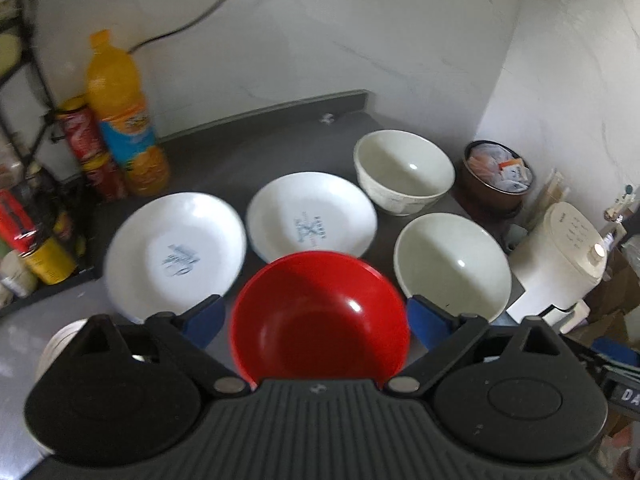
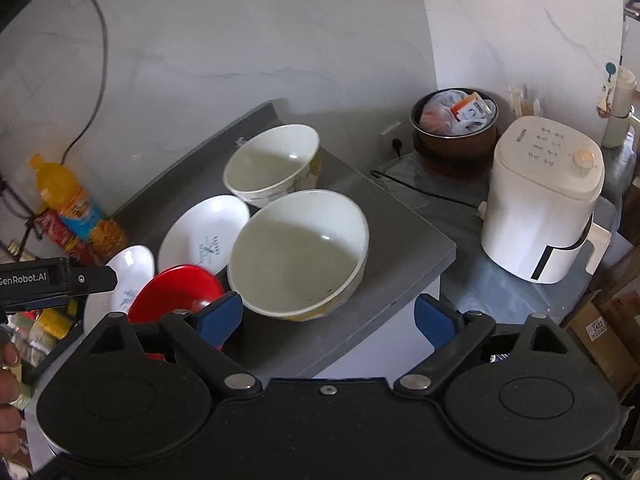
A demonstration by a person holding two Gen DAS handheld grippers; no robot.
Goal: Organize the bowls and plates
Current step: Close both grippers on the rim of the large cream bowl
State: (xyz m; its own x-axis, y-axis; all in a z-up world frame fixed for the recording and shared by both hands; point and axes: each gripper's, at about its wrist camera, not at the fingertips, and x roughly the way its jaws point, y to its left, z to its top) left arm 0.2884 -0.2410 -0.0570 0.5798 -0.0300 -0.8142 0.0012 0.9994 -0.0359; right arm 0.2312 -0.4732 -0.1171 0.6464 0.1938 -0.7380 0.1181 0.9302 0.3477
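The grey desk [image 1: 256, 148] fills the middle of both views, and beside it, at the right of the right wrist view, a white appliance [image 2: 544, 204] with a dial on top stands on a lower surface, near a brown pot [image 2: 456, 132] stuffed with packets at upper centre right; on the desk the biggest dish is a cream bowl [image 2: 300, 252] just below the centre of that view, with a second cream bowl [image 2: 272, 164] right behind it toward the wall; left of them lie two white plates with blue marks, one plate [image 1: 312, 216] in the centre of the left wrist view and the other plate [image 1: 176, 252] to its left, side by side and close together; the red bowl [image 1: 320, 316] sits in front of the plates at lower centre of the left wrist view, between the two blue fingers [image 1: 204, 320] of the left gripper [image 1: 318, 320], which are spread wide apart on either side of it, and whether they touch its rim I cannot tell; the right gripper [image 2: 328, 316] at the bottom of its own view also has its fingers [image 2: 222, 314] apart, holding nothing, over the near edge of the desk, the left one close to the bigger cream bowl; at the left of the left wrist view an orange drink bottle [image 1: 124, 116] stands upright against the wall with a red can [image 1: 86, 140] just beside it.
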